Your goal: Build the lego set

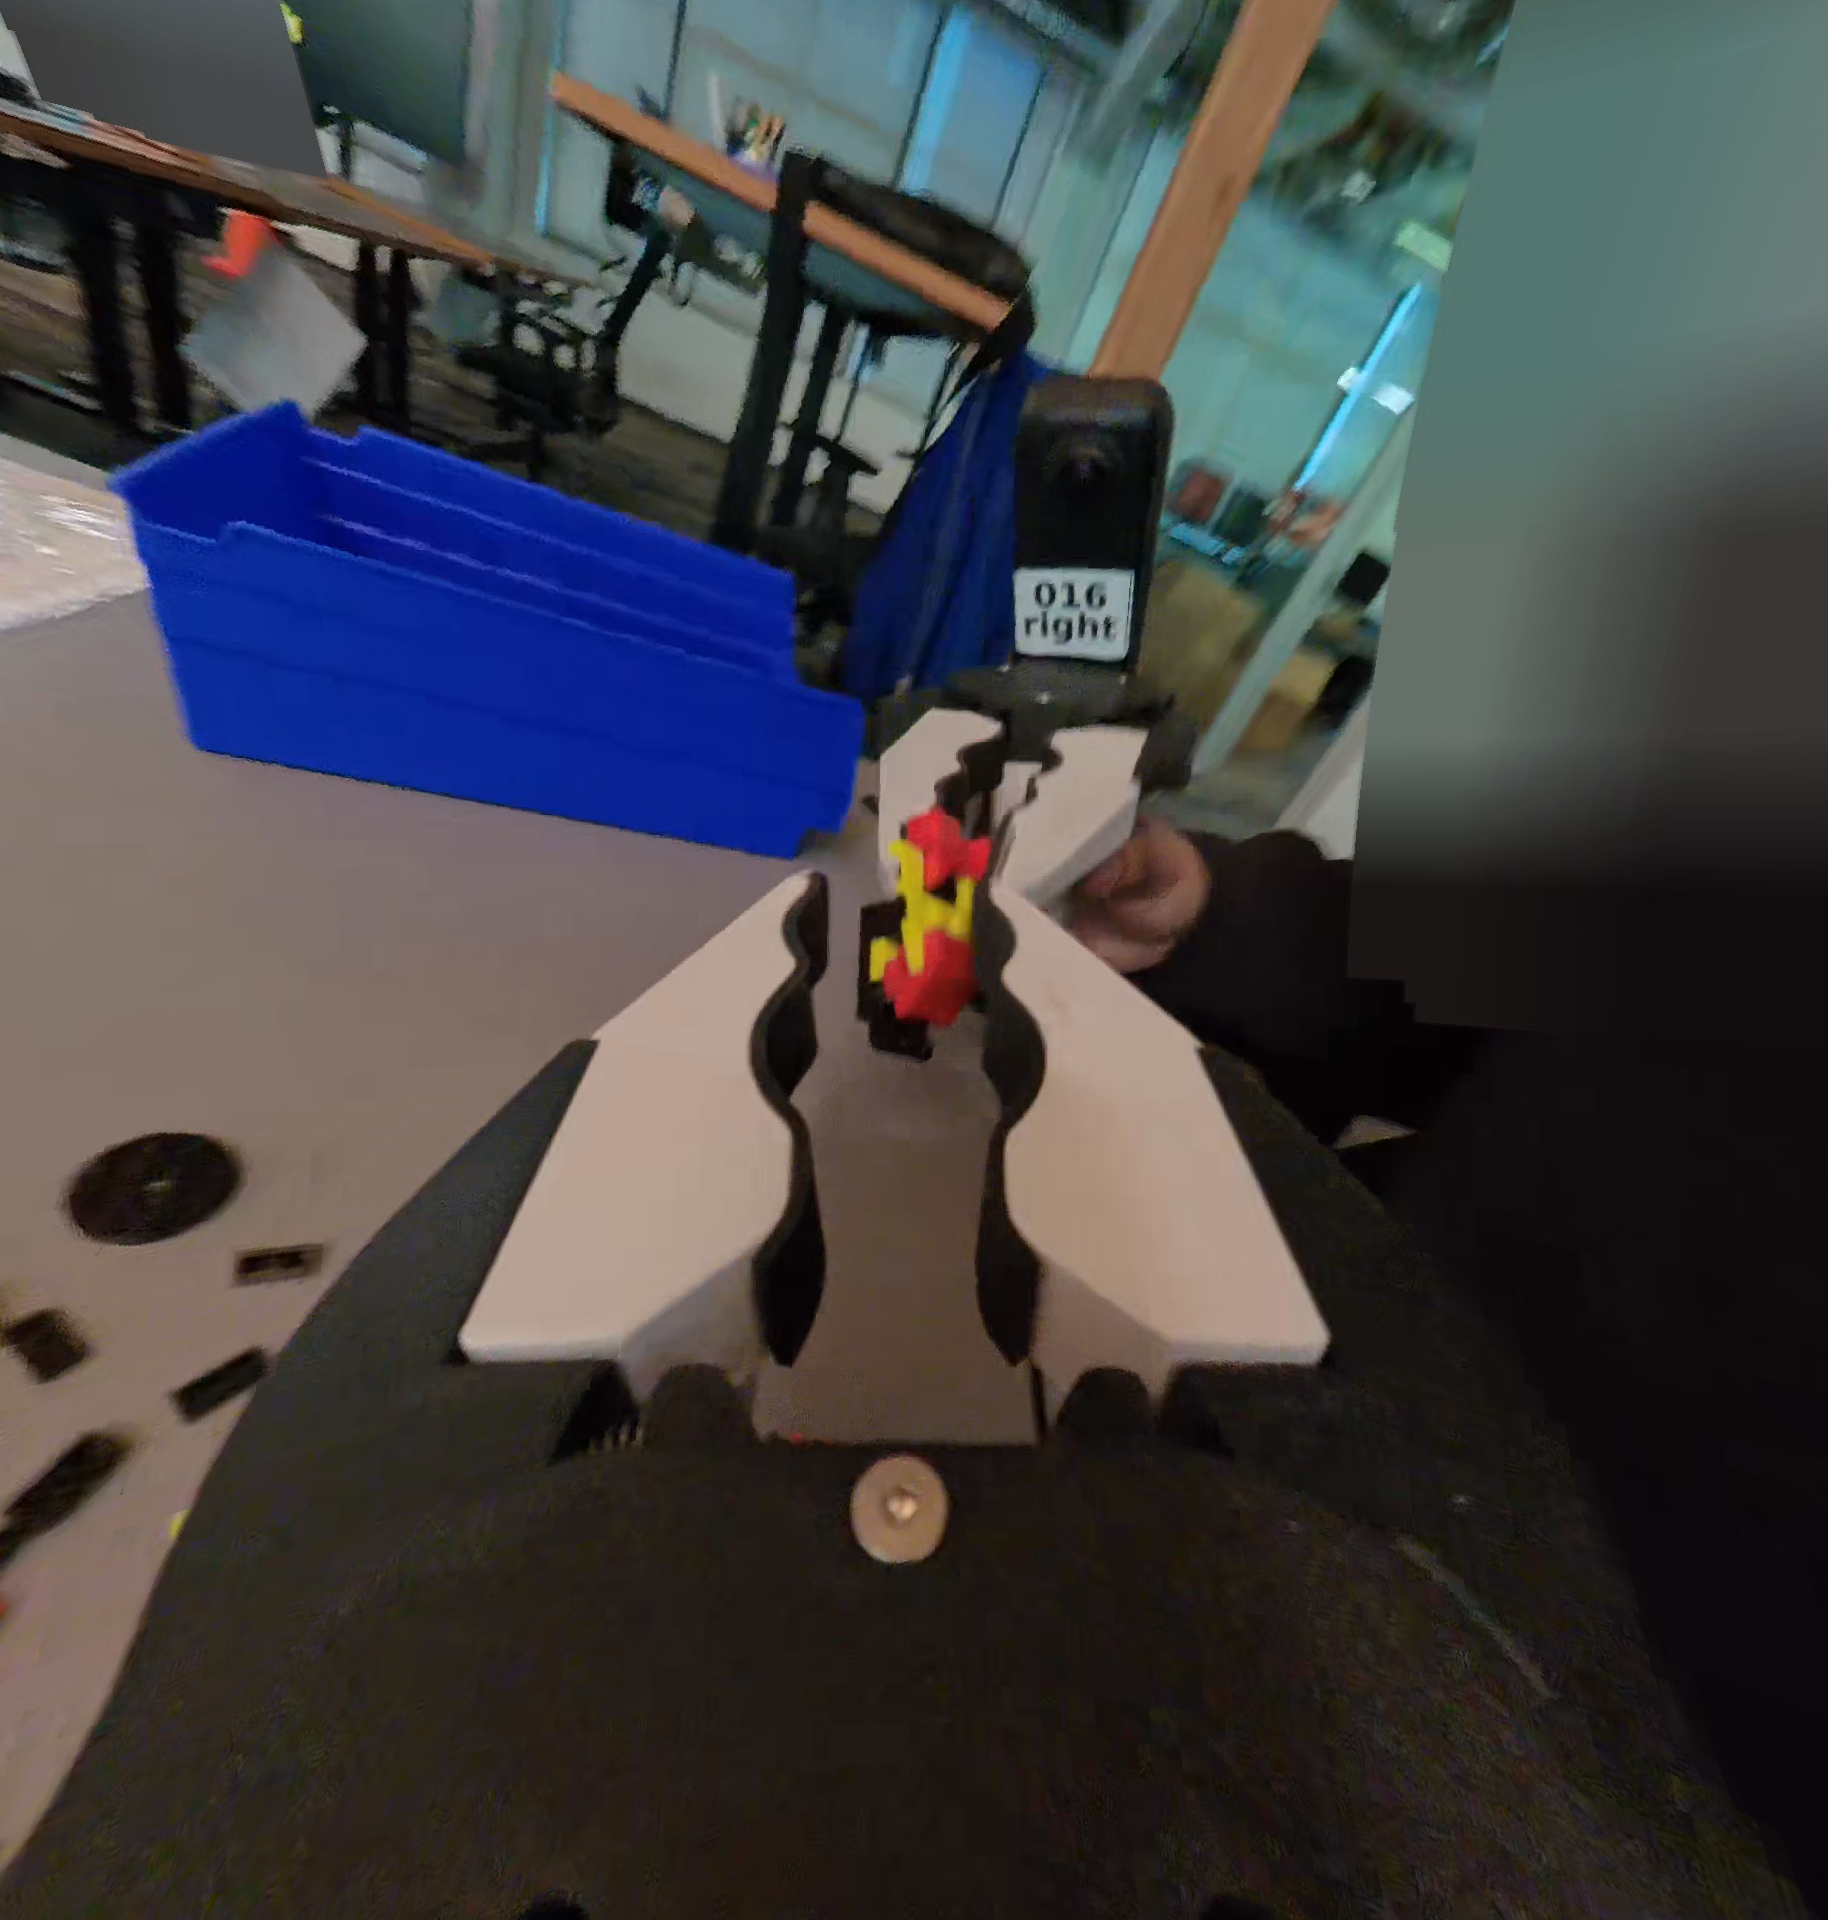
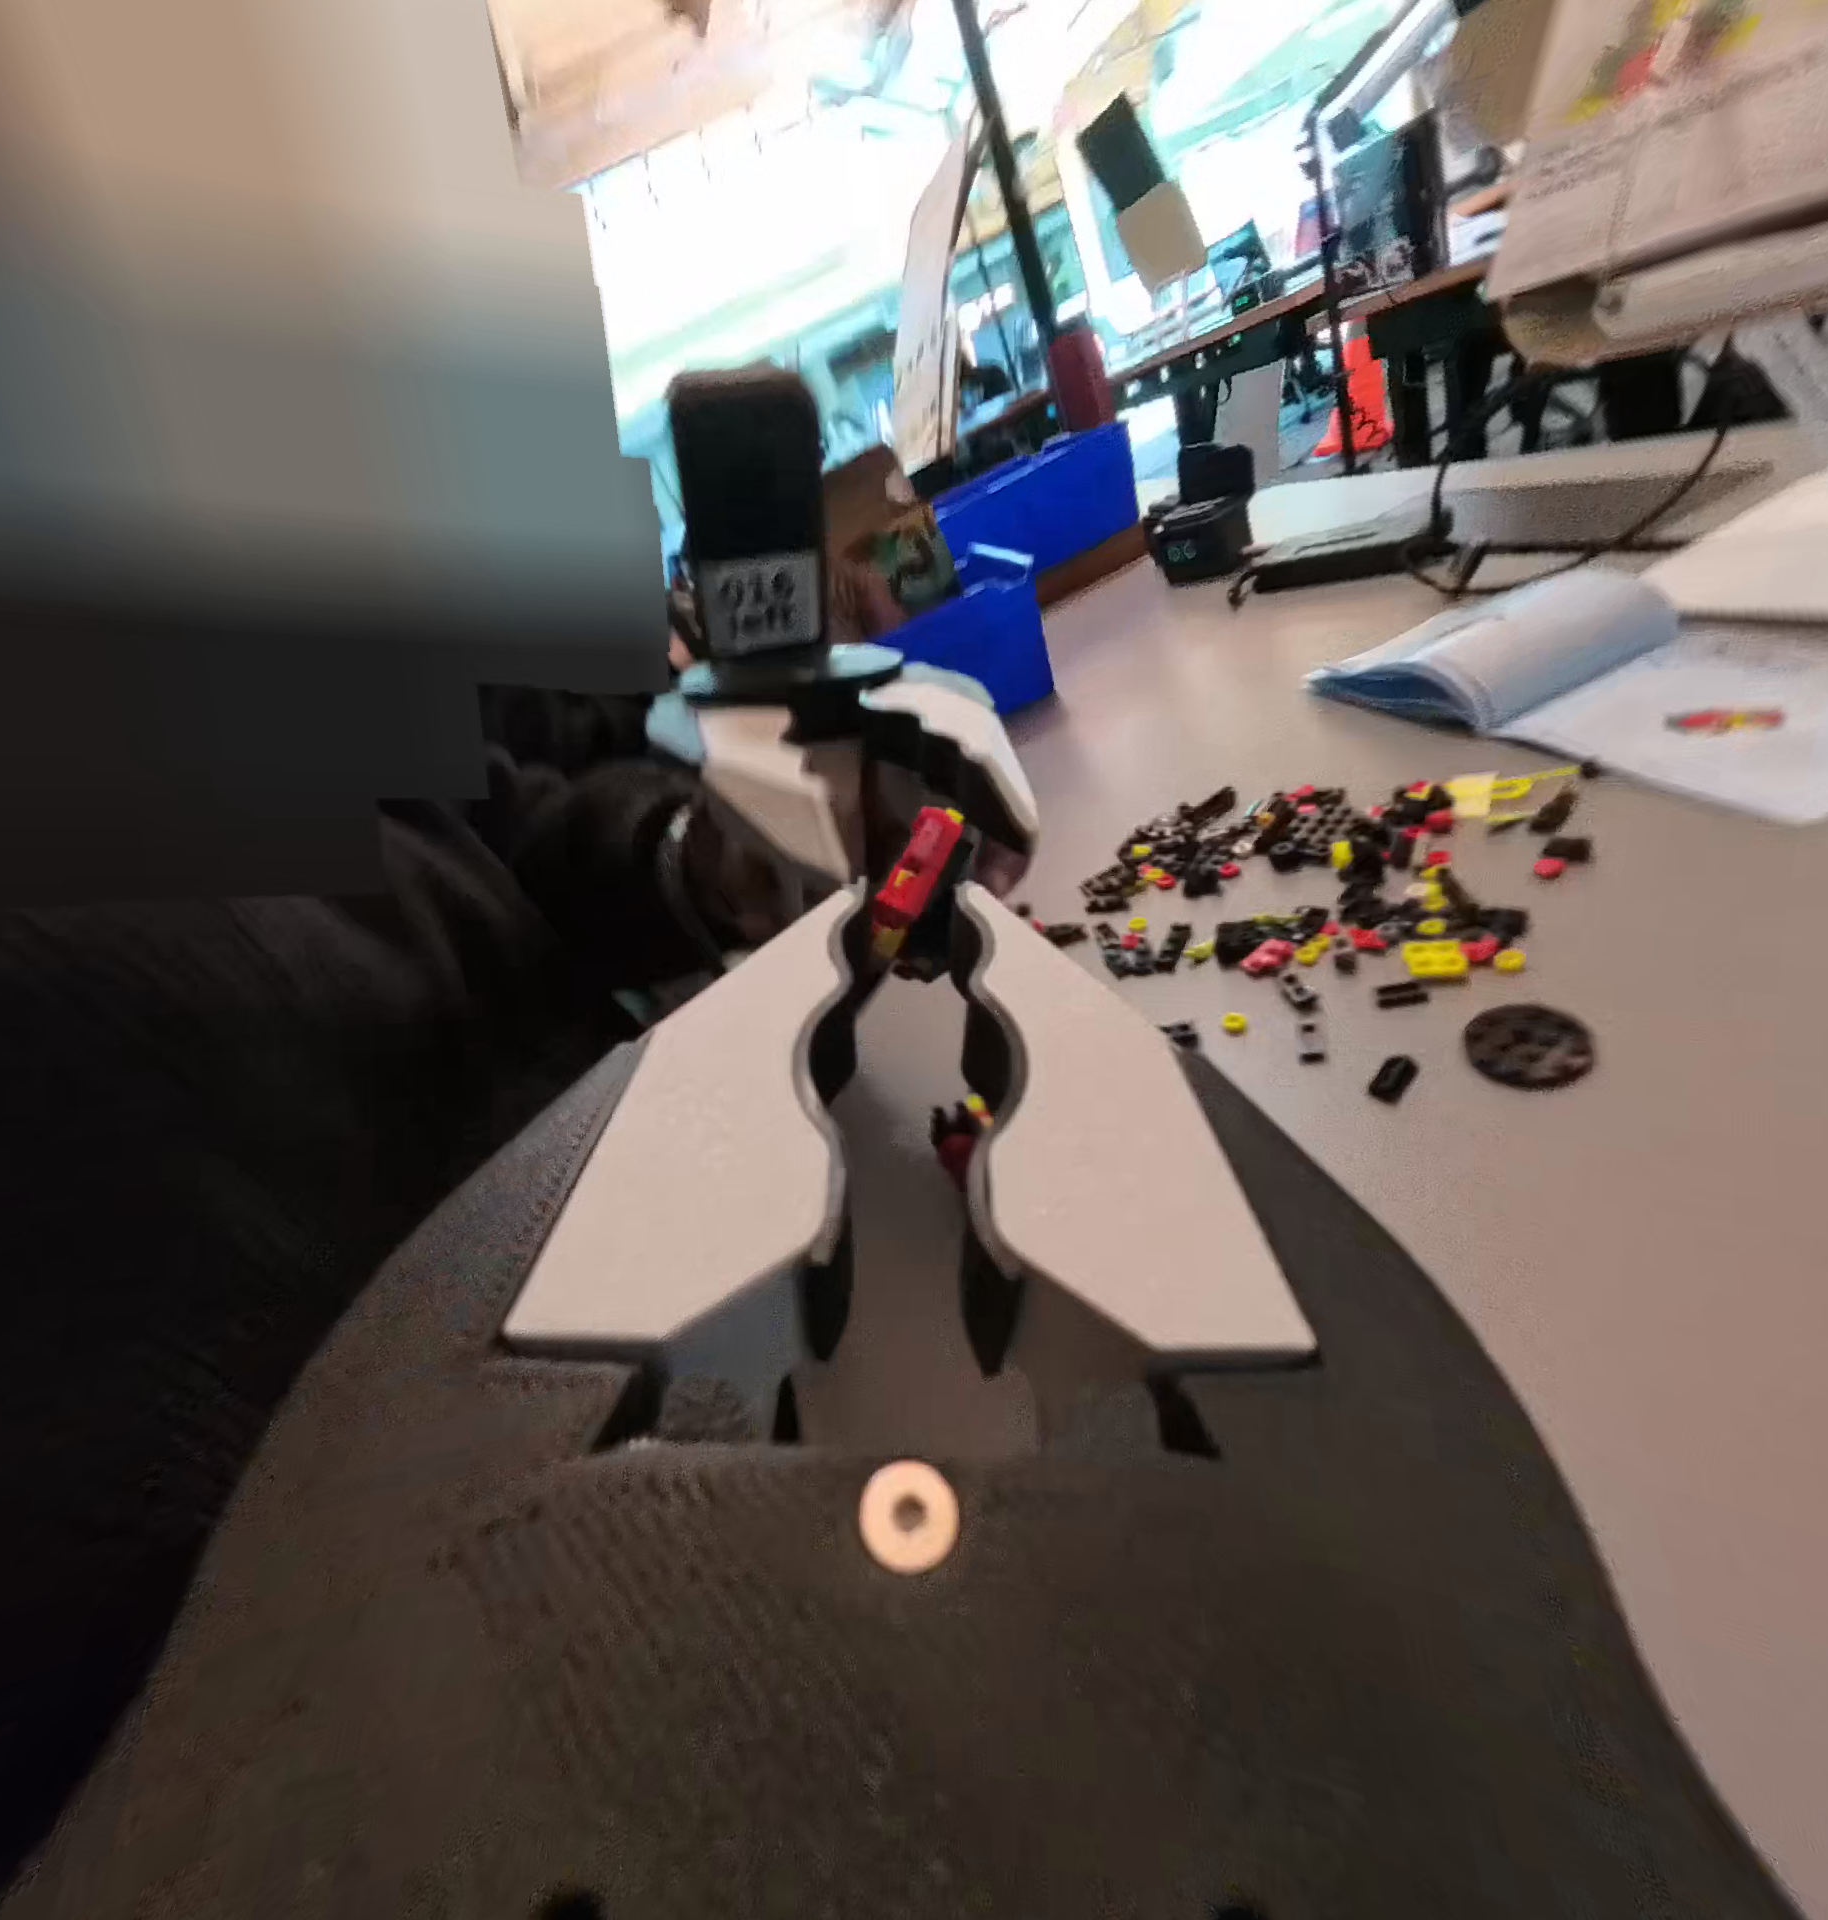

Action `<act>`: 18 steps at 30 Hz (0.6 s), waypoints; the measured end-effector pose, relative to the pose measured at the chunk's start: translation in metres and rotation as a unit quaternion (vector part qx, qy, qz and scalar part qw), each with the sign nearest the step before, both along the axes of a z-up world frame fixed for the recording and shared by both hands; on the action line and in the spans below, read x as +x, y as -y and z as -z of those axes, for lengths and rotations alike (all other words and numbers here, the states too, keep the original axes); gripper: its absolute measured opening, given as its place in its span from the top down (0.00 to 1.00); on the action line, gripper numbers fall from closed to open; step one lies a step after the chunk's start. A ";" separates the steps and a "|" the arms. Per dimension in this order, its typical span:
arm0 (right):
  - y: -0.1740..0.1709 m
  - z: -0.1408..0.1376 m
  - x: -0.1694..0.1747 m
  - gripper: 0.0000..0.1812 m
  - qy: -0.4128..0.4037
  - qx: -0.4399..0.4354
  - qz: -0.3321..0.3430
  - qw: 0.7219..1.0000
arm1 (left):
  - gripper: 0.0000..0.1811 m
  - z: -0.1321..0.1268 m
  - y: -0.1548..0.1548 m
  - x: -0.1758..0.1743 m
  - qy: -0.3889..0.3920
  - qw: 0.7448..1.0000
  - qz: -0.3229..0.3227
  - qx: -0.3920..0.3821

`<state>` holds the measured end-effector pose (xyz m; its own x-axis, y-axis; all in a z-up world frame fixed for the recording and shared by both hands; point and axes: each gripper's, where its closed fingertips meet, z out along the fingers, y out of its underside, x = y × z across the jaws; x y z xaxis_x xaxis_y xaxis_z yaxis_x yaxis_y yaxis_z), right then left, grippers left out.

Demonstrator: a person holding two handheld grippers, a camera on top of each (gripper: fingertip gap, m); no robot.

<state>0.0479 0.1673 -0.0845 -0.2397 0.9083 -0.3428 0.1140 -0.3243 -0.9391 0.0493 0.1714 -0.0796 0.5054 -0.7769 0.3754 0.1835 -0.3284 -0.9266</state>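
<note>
Left gripper (image 1: 894, 935) fingers fill the near frame, parted at the tips, with the red/yellow/black lego assembly (image 1: 925, 935) hanging between them, off the grey table (image 1: 370, 987); looks clear of the left finger, right-side contact unclear. Right gripper (image 2: 908, 914) faces it head-on and pinches the assembly (image 2: 915, 883) at its tips. Long axis roughly vertical, across both grippers' approach lines. Loose pieces (image 2: 1336, 894) lie to the right gripper's right, near the black round plate (image 2: 1528, 1046). Judgement: left needs to clamp before any push.
</note>
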 end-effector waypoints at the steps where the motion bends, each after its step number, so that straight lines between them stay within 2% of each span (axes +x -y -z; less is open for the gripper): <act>1: 0.008 0.003 0.000 0.93 0.004 0.050 -0.010 0.999 | 0.91 -0.003 0.005 -0.002 0.020 1.000 0.009 -0.007; 3: 0.024 0.006 -0.002 0.93 0.003 0.124 -0.034 0.992 | 0.94 -0.003 0.014 -0.001 0.027 0.999 0.029 -0.013; 6: 0.035 0.005 -0.004 0.93 -0.011 0.172 -0.039 0.984 | 0.93 -0.006 0.024 0.000 0.006 0.999 0.041 0.013; 13: 0.043 0.001 -0.005 0.94 -0.024 0.188 -0.048 0.981 | 0.96 -0.009 0.038 -0.002 -0.019 0.996 0.073 0.057; 16: 0.045 -0.001 -0.005 0.94 -0.032 0.195 -0.048 0.979 | 0.94 -0.011 0.041 -0.002 -0.004 0.994 0.089 0.060; 18: 0.043 -0.003 -0.005 0.94 -0.037 0.194 -0.043 0.979 | 0.90 -0.010 0.046 -0.001 -0.005 0.992 0.105 0.067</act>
<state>0.0431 0.1242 -0.0820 -0.3328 0.9419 0.0454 0.0533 0.0668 -0.9963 0.0481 0.1255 -0.0692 0.3303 -0.9079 0.2582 0.1151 -0.2327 -0.9657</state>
